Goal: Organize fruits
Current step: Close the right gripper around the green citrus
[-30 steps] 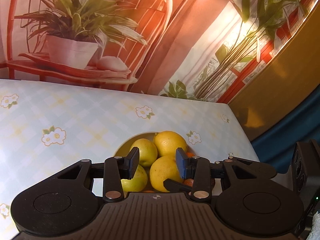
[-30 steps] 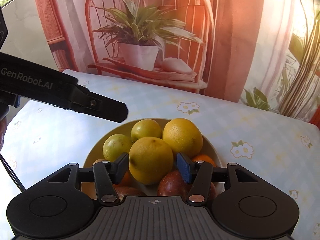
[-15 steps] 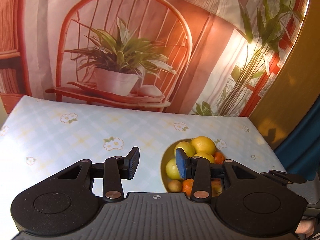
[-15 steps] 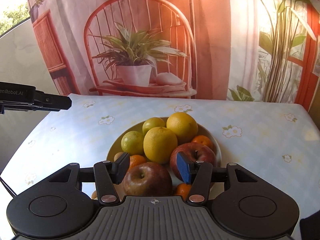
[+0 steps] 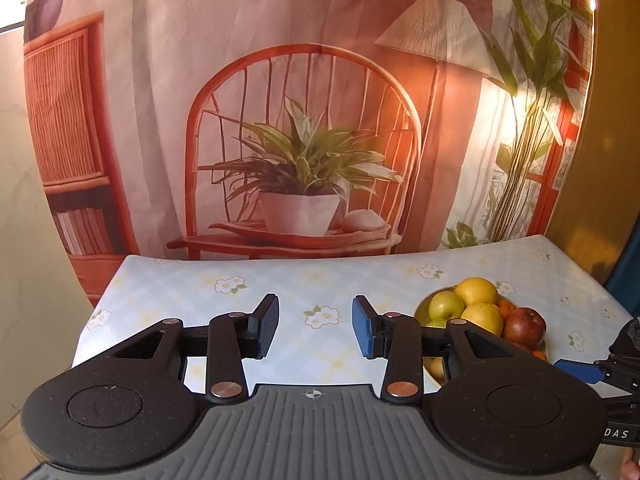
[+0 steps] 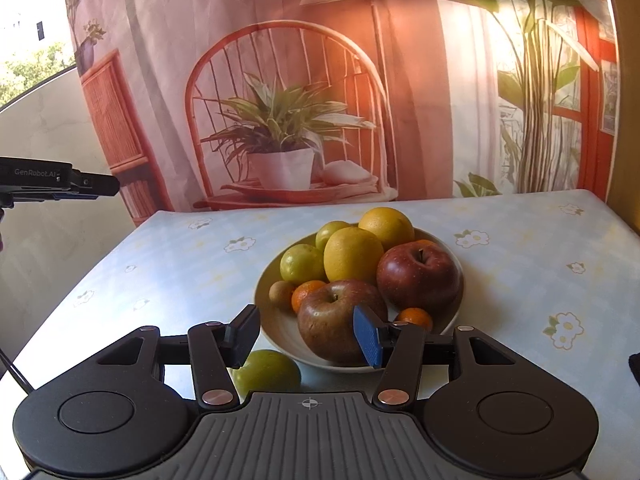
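A cream bowl [image 6: 276, 330] on the flowered tablecloth holds two red apples [image 6: 418, 276], yellow citrus [image 6: 352, 254], green fruits [image 6: 302, 262], small oranges [image 6: 306, 292] and a brown kiwi [image 6: 282, 294]. One green fruit [image 6: 266, 372] lies on the cloth just in front of the bowl, under my right gripper's left finger. My right gripper [image 6: 307, 336] hangs open, short of the bowl and holding nothing. My left gripper [image 5: 314, 330] is open over bare cloth, with the bowl [image 5: 421, 307] off to its right.
The table [image 5: 180, 292] ends at a printed backdrop of a chair and potted plant. Its left edge drops off beside a pale wall. In the right wrist view the left gripper's body [image 6: 60, 184] hangs at the far left. A dark object [image 6: 634, 368] sits at the right edge.
Both grippers have drawn back from the bowl. The left one swung left, so the bowl now lies to its right. The right view now shows the whole bowl and the loose green fruit.
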A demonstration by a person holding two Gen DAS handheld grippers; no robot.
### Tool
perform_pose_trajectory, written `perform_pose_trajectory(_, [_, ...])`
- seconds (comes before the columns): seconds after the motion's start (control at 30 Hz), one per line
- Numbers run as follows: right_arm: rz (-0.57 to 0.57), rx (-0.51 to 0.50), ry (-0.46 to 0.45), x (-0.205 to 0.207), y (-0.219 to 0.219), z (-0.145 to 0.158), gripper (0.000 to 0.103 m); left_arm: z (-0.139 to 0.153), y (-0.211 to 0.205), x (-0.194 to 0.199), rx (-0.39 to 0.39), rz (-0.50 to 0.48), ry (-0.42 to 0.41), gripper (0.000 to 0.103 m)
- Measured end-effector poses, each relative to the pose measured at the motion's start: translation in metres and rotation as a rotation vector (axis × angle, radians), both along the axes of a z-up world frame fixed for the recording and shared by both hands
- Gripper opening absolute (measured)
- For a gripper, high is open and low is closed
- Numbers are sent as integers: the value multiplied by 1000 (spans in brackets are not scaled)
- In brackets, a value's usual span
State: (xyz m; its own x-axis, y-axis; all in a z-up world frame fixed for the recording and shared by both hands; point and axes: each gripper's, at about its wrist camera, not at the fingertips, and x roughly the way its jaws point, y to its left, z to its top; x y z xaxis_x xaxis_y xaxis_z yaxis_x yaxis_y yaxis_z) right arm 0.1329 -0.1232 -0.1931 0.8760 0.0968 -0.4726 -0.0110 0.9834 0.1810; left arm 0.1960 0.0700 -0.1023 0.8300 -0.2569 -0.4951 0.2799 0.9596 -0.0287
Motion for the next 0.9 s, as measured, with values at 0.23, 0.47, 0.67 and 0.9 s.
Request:
perform_pose_trajectory(0.23, [56,-3,24,-1,17,-6,49,-15,-5,-14,23,15,-16,43])
perform_pose_trajectory(0.47, [57,54,101,4,17,-20,48,-20,-6,-17,11,40,-7,43])
perform_pose_trajectory(0.67, [55,96,155,14,14,-30,48,-26,-8,-23,-37,56,21,43])
perform_pose_trajectory(0.9, [56,150,193,25,9,-39,46,-32,-6,-27,-82,92,57,43])
